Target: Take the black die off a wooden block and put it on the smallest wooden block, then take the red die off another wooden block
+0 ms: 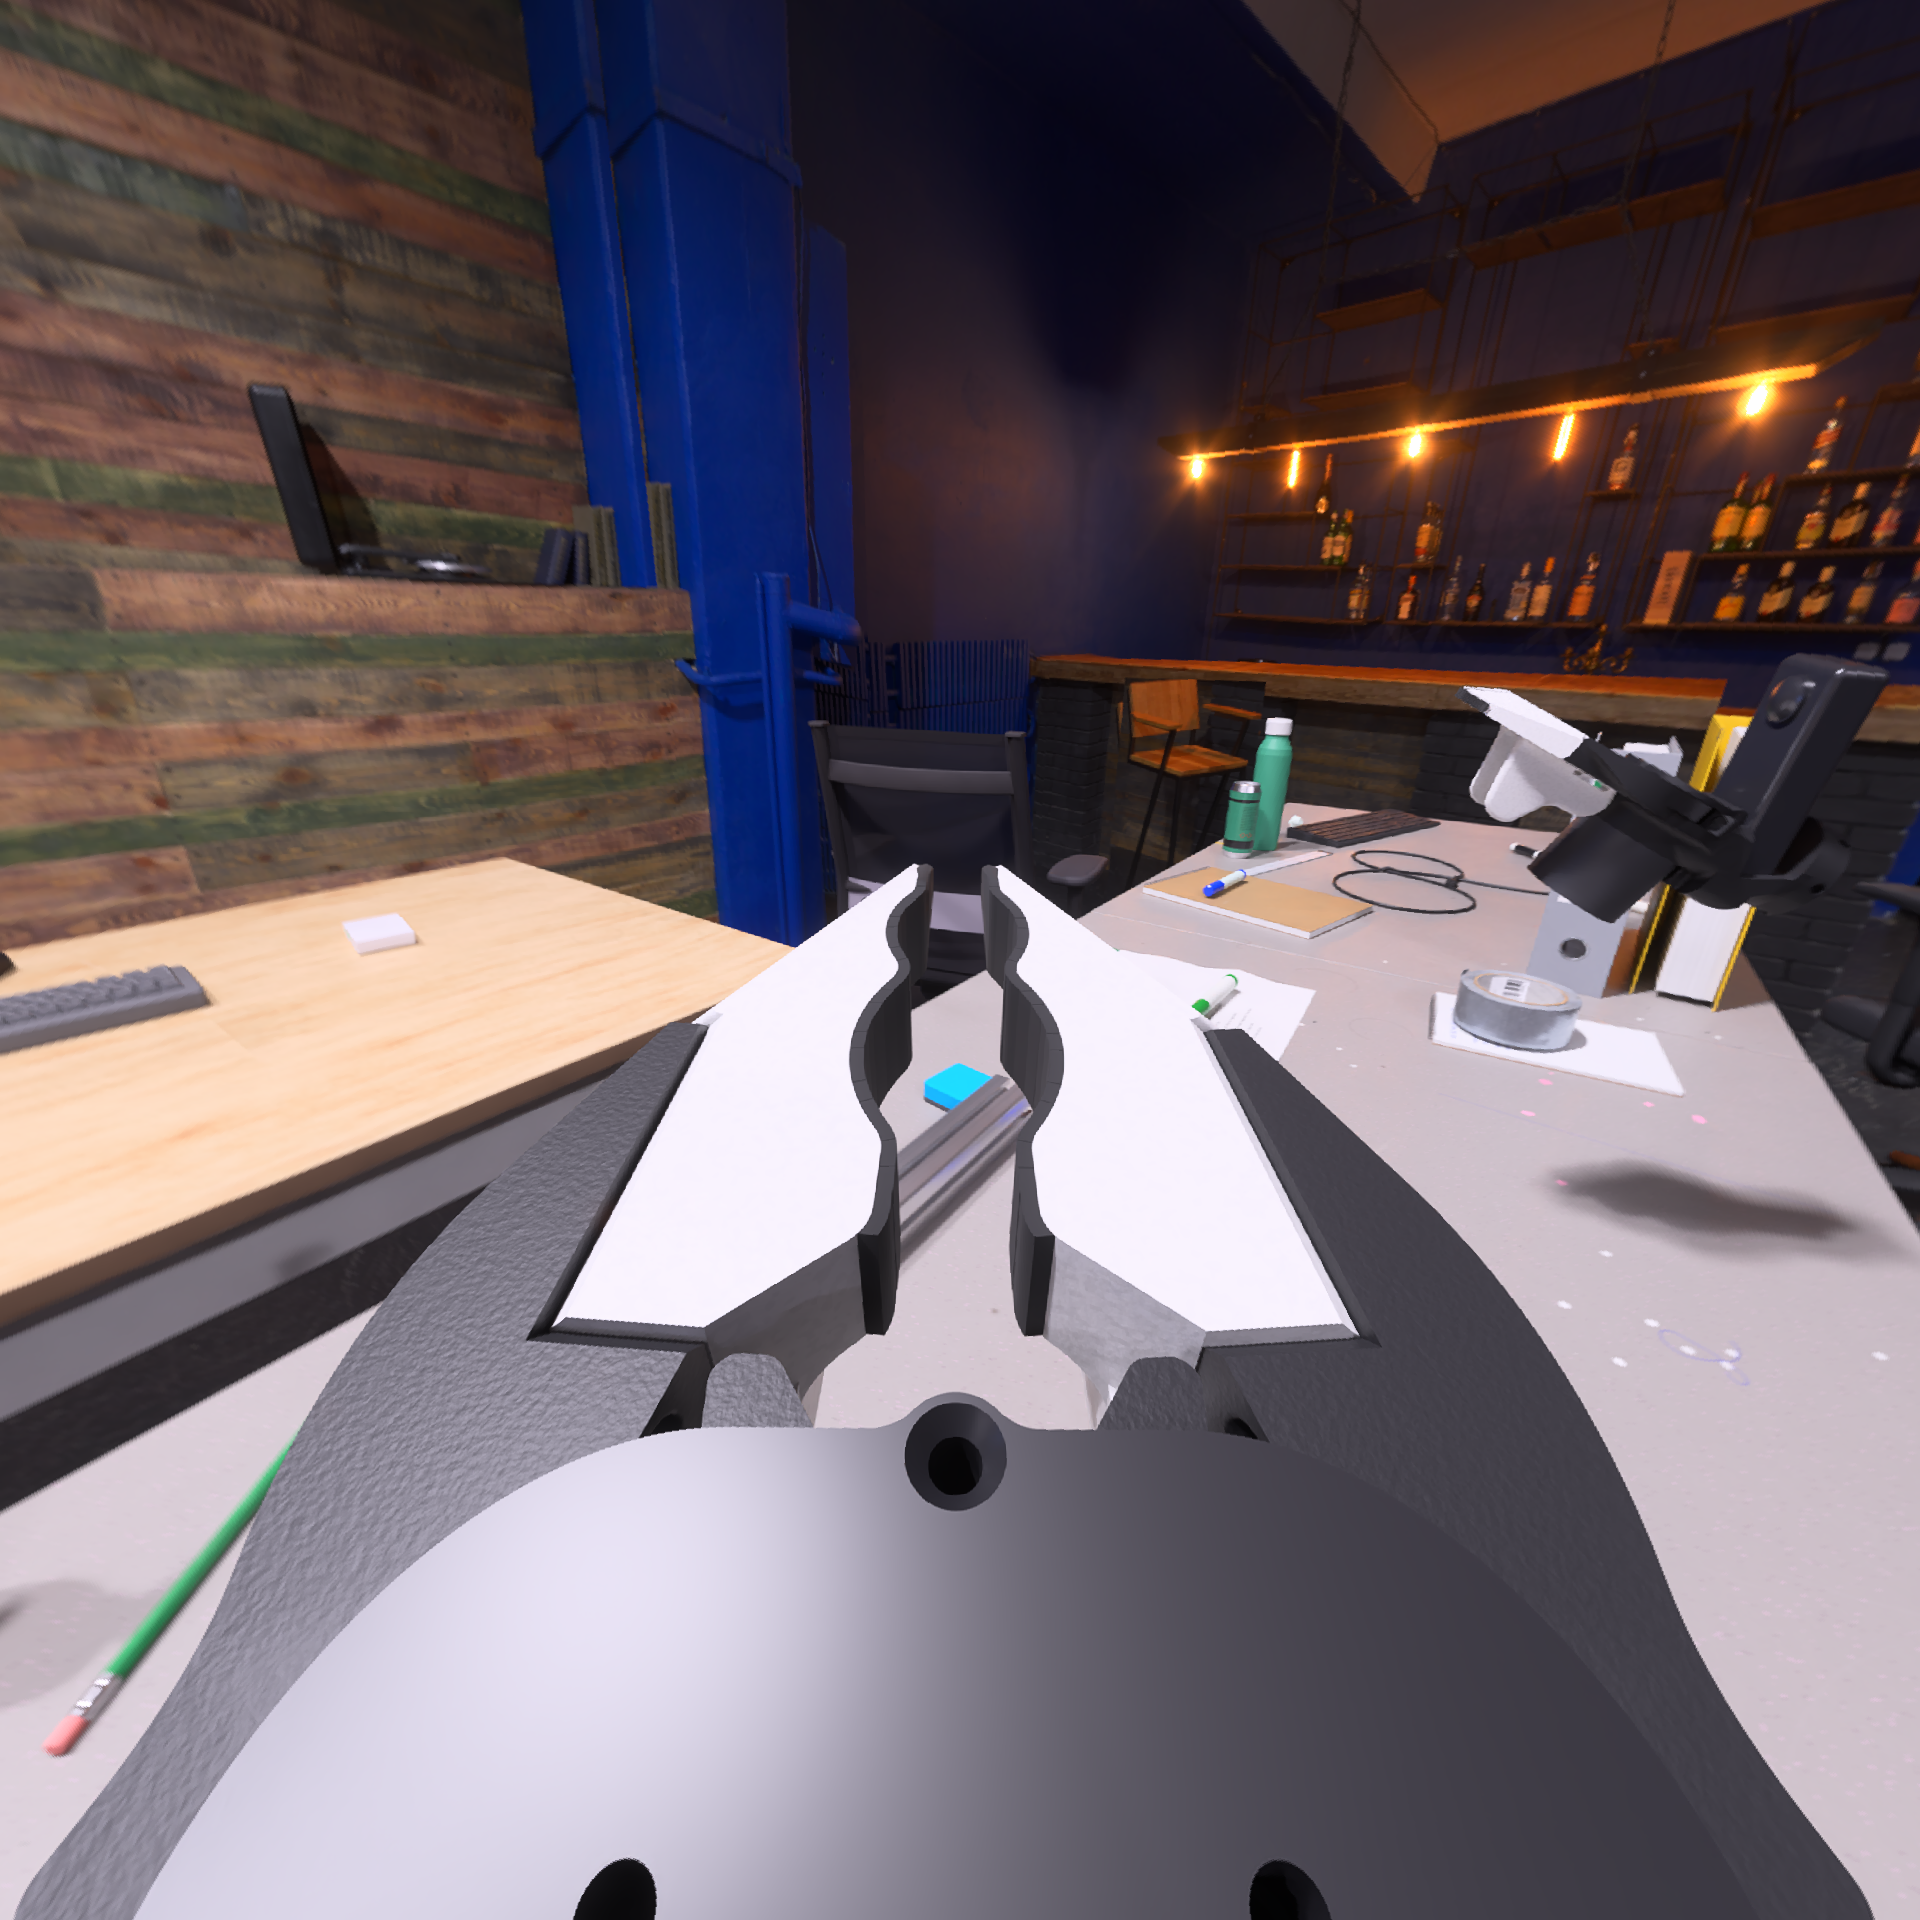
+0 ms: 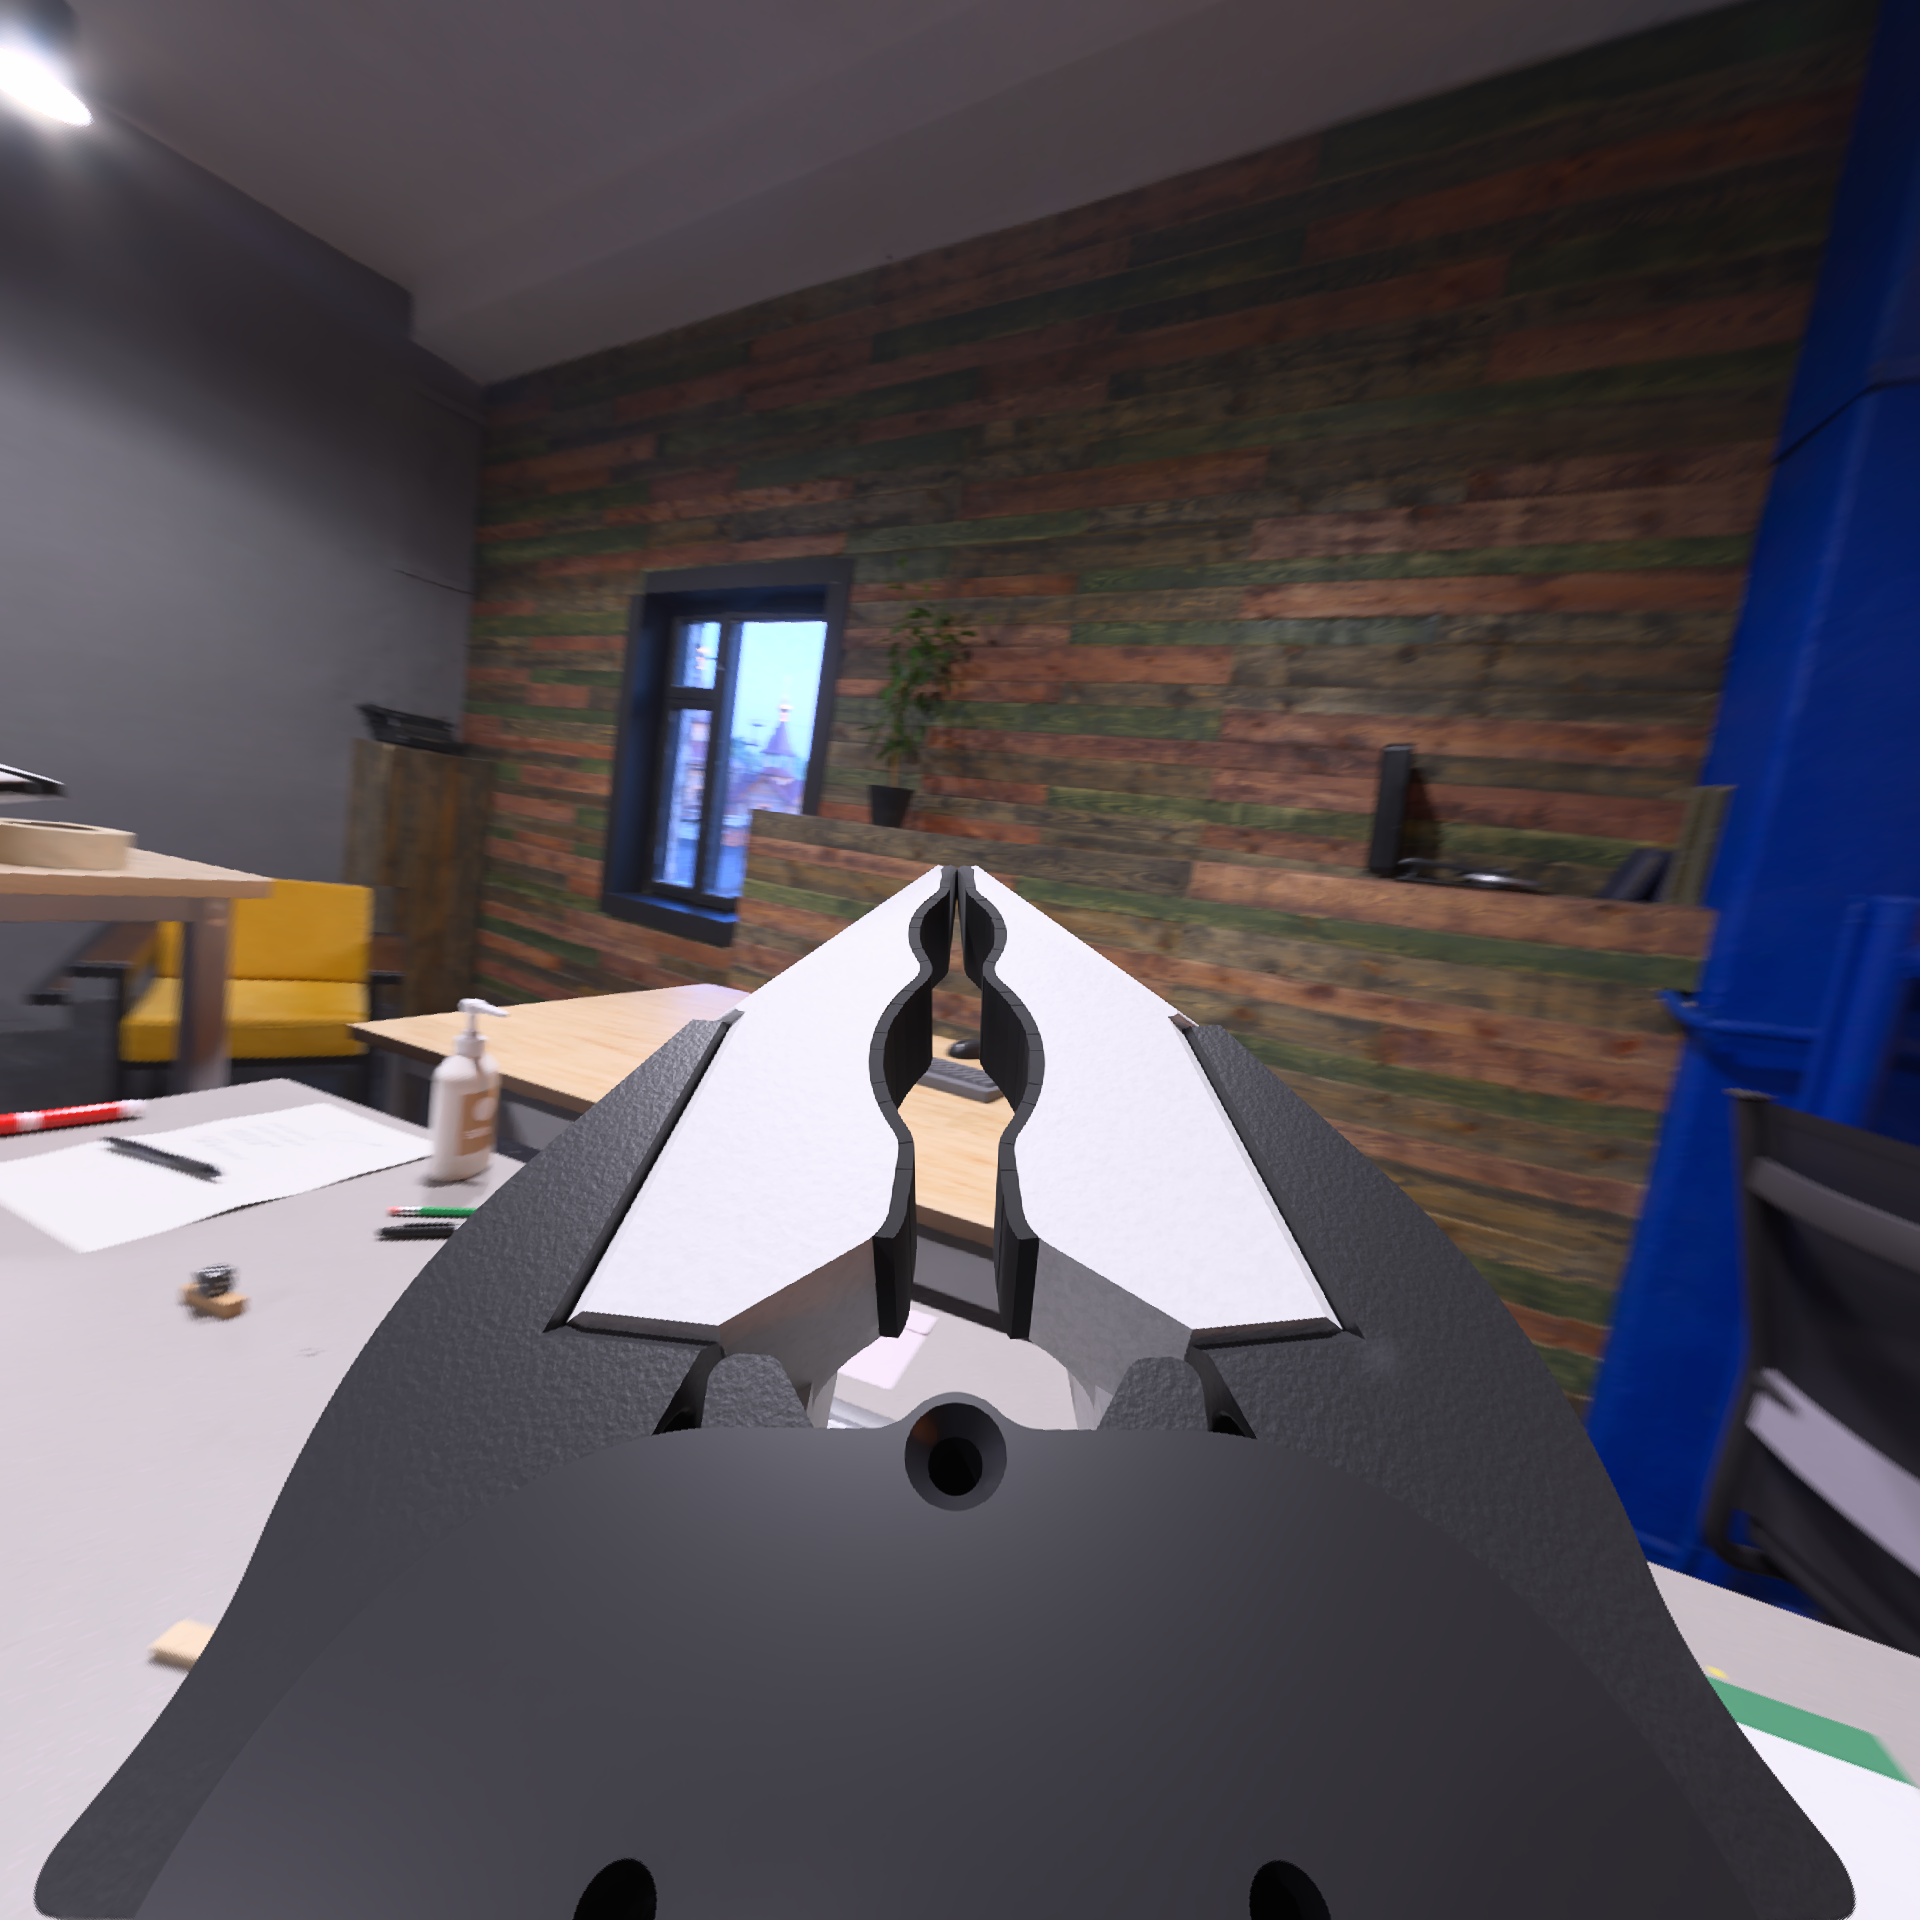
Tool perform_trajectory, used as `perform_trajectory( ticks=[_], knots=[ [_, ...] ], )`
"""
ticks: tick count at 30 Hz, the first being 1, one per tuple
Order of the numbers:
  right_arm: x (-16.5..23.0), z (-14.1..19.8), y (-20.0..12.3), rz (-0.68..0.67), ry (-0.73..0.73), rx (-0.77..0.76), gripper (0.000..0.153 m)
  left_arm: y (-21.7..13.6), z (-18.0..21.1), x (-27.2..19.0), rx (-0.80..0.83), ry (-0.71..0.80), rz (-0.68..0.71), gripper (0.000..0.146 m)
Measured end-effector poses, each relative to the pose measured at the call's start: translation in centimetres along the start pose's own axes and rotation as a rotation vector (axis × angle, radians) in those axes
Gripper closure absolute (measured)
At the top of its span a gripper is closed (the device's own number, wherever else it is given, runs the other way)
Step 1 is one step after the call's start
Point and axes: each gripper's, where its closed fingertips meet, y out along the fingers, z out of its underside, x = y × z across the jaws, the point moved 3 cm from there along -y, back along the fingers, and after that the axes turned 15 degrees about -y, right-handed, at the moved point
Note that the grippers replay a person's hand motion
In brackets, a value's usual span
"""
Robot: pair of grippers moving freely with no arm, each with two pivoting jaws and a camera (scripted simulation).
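Your right gripper [image 2: 954, 883] is clenched on nothing, raised; black die [image 2: 215, 1277] sits on a wooden block [image 2: 216, 1303], probably, blurred, far lower-left of its fingers. Left gripper [image 1: 954, 883] slightly parted, holding nothing.

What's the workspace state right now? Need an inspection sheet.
Surface: grey table.
Job's things: black die sits on a wooden block; bare small block nearer the camera; red die not seen.
Clutter: green pencil, blue eraser, tape roll, pump bottle.
Grippers: left tongs open, empty; right tongs shut, empty.
Cables: black cable loop on the table.
Surroundings: plank wall, blue pillar.
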Motion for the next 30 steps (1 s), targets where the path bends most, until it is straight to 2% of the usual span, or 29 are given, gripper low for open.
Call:
perform_trajectory(
  ticks=[2,5,8,11,16,20,23,26,28,30],
  knots=[
    [-0.2,0.6,-0.1,-0.048,0.041,0.017,0.153,0.4,0.5,0.0,0.022,-0.039,0.004,0.143],
    [-0.2,2.9,-0.2,-0.078,0.009,0.07,0.153,1.0,1.6,0.1,0.087,-0.063,-0.02,0.146],
    [0.2,5.6,0.3,-0.13,0.004,0.181,0.153,1.3,3.0,0.4,0.182,-0.003,-0.113,0.146],
    [1.5,7.1,1.0,-0.211,-0.03,0.23,0.153,0.7,4.5,1.0,0.293,0.066,-0.246,0.146],
    [3.8,8.2,2.5,-0.299,-0.111,0.304,0.153,-3.5,8.8,3.2,0.536,0.062,-0.538,0.137],
    [5.4,8.1,3.2,-0.355,-0.139,0.324,0.153,-8.0,12.7,5.1,0.749,-0.011,-0.675,0.126],
    [5.9,8.0,3.3,-0.366,-0.17,0.334,0.153,-9.9,13.9,6.4,0.8,-0.059,-0.683,0.117],
    [5.8,8.1,3.1,-0.369,-0.179,0.343,0.153,-10.2,13.6,7.6,0.811,-0.101,-0.612,0.105],
    [5.7,8.1,2.9,-0.37,-0.182,0.341,0.153,-9.8,13.1,8.8,0.824,-0.058,-0.572,0.101],
    [5.5,8.2,2.8,-0.369,-0.188,0.342,0.153,-9.2,12.8,10.5,0.881,0.048,-0.545,0.102]
  ],
)
